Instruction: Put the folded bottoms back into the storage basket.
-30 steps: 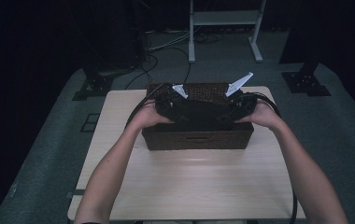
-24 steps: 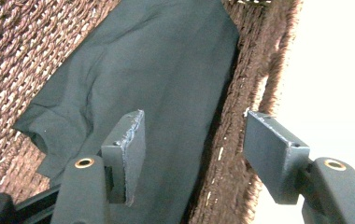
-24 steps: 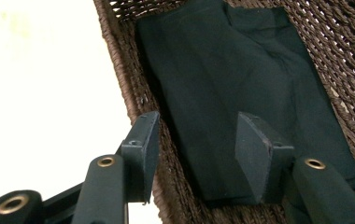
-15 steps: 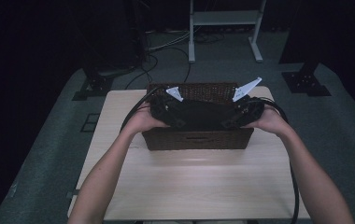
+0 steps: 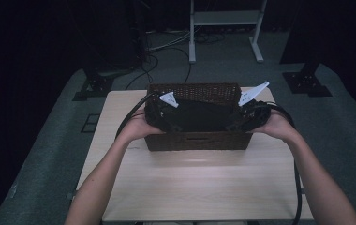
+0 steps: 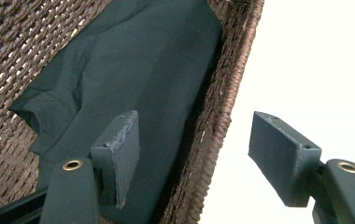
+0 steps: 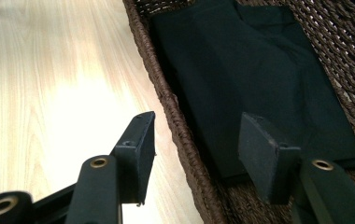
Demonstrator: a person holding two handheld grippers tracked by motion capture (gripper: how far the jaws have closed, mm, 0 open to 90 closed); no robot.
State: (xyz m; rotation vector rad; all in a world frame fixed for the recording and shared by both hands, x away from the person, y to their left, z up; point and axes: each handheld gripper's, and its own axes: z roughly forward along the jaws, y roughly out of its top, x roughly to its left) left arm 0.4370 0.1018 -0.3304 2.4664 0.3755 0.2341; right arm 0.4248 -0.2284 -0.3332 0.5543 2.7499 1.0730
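A dark cloth lies folded flat inside the basket, covering most of its floor. In the left gripper view the cloth reaches up to the basket's woven side wall, with a rumpled edge toward the middle. In the right gripper view the cloth lies smooth, one straight edge just inside the basket rim.

The basket is brown wicker, rectangular, and stands on the far half of the desk, its front wall facing the person.

The left gripper sits at the basket's left end. Its fingers stand apart and straddle the side wall: one is inside the basket above the cloth, the other outside over the pale desk. They press on nothing, and they have just been opening.

The right gripper sits at the basket's right end in the same way. Its fingers are apart, one outside the rim over the desk, one inside over the cloth, with the rim passing between them untouched. These too have just been opening.

Each gripper carries a pale three-cornered plate on top, and a cable loops out from each past the basket's ends. The person's forearms come from the near edge of the desk, one to each end of the basket.
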